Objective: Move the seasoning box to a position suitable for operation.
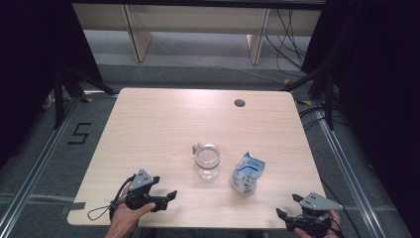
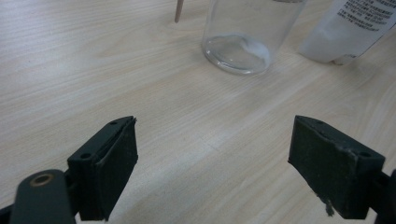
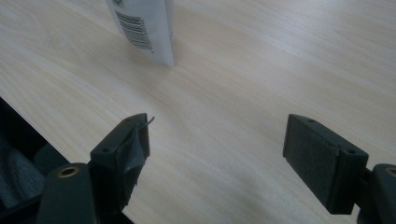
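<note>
Glass jar (image 1: 207, 162) stands upright at centre of the high view, on the wooden table (image 1: 148, 129); white-and-blue pouch (image 1: 246, 173) just to its right, apart. Left gripper (image 1: 166, 197) lower left, jaws spread wide, nothing between them, aimed at the jar. Right gripper (image 1: 288, 207) lower right at table edge, jaws released too, empty, pouch ahead.

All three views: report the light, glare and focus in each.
High view: even light on the table, dark surround, a faint sheen on the jar. Left gripper view: jar sharp with bright reflections, near jaws soft. Right gripper view: pouch fairly clear, jaws blurred, soft shadow under them.
</note>
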A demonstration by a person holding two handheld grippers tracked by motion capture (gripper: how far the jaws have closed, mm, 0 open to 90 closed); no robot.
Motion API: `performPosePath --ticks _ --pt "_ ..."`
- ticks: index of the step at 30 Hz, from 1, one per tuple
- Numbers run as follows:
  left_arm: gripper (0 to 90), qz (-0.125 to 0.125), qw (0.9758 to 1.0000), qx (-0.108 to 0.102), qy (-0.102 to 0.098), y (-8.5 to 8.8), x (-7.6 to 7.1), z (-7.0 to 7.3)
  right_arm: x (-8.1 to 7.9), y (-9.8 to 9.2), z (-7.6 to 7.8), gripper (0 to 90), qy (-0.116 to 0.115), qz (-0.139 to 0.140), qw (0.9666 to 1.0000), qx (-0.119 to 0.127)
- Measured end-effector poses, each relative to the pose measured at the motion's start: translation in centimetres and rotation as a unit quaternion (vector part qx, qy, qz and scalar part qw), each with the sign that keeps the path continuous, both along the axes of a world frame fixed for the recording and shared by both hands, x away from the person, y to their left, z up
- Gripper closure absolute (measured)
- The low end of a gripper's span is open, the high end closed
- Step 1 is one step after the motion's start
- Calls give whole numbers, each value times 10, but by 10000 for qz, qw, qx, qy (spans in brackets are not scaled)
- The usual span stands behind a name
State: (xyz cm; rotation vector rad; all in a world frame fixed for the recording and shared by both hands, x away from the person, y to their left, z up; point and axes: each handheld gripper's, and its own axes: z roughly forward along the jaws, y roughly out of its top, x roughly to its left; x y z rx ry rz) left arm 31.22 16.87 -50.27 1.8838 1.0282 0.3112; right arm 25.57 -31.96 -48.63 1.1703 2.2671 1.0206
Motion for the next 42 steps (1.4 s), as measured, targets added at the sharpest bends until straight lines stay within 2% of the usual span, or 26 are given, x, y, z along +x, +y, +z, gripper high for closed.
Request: performPosePath --ticks 1,2,3,5,7,8,9,13,14,15,16,17,19,20,22,24,25,26,28,31,33,34,38,39,40,42 --pt "148 -41 10000 48 -57 1 1 0 0 0 0 240 -3 -34 10000 27" --pt "149 -2 10000 6 -59 0 1 0 1 0 -1 239 104 8 9999 107" --pt "149 -2 10000 6 -59 0 1 0 1 0 -1 239 104 8 9999 107" --pt "150 -17 10000 80 -30 1 1 2 1 -1 -1 239 -18 -26 10000 -4" --pt "150 49 10000 -40 -30 0 3 2 1 -2 -1 239 -39 -3 10000 -1" --pt "150 49 10000 -40 -30 0 3 2 1 -2 -1 239 -39 -3 10000 -1" --pt "151 64 9999 -62 -56 0 5 4 2 0 -2 240 95 43 9999 111" --pt "154 103 9998 -151 -115 1 10 8 1 -1 -2 240 111 -21 9999 98" --pt "165 206 9995 -198 -162 2 14 12 2 -1 -2 242 114 40 9998 154" --pt "169 154 9996 -110 -230 3 16 15 1 -1 -2 243 91 -24 9999 132" --pt "175 154 9996 -110 -230 3 16 15 1 -1 -2 243 91 -24 9999 132" --pt "175 225 9993 -201 -201 3 18 17 1 0 -2 243 98 -58 9998 165" --pt "217 195 9992 -235 -244 3 24 21 2 -2 -1 248 -57 -13 10000 62" --pt "232 188 9991 -194 -332 2 30 25 2 -2 -1 248 -13 0 9999 120" --pt "258 155 9990 -236 -348 -1 37 29 1 -2 -2 248 63 -3 9998 207" --pt "289 182 9989 -237 -354 -3 40 32 0 -3 -1 248 18 -57 9999 142" --pt "318 136 9986 -263 -428 -6 48 38 1 -4 -1 249 7 6 9999 159" --pt "345 183 9985 -325 -407 -7 51 40 2 -4 -1 249 -46 14 9998 173" --pt "390 205 9980 -376 -465 -10 59 45 2 -5 -1 249 -138 -18 9999 86" --pt "439 214 9978 -421 -474 -13 66 50 2 -5 -2 249 -145 -32 9999 66" --pt "473 124 9977 -395 -545 -19 77 58 1 -4 -1 251 -31 -13 9999 134" --pt "485 118 9976 -460 -509 -23 80 60 1 -4 -1 252 -64 -16 9999 131" --pt "515 -6 9978 -399 -525 -30 88 66 1 -4 -1 252 -105 4 9999 137" --pt "519 -116 9974 -374 -611 -35 96 68 2 -4 -2 252 -169 42 9998 109" --pt "521 -116 9974 -374 -611 -35 96 68 2 -4 -2 252 -169 42 9998 109" --pt "527 -76 9982 -311 -506 -41 100 72 1 -3 -2 253 -90 54 9998 173"
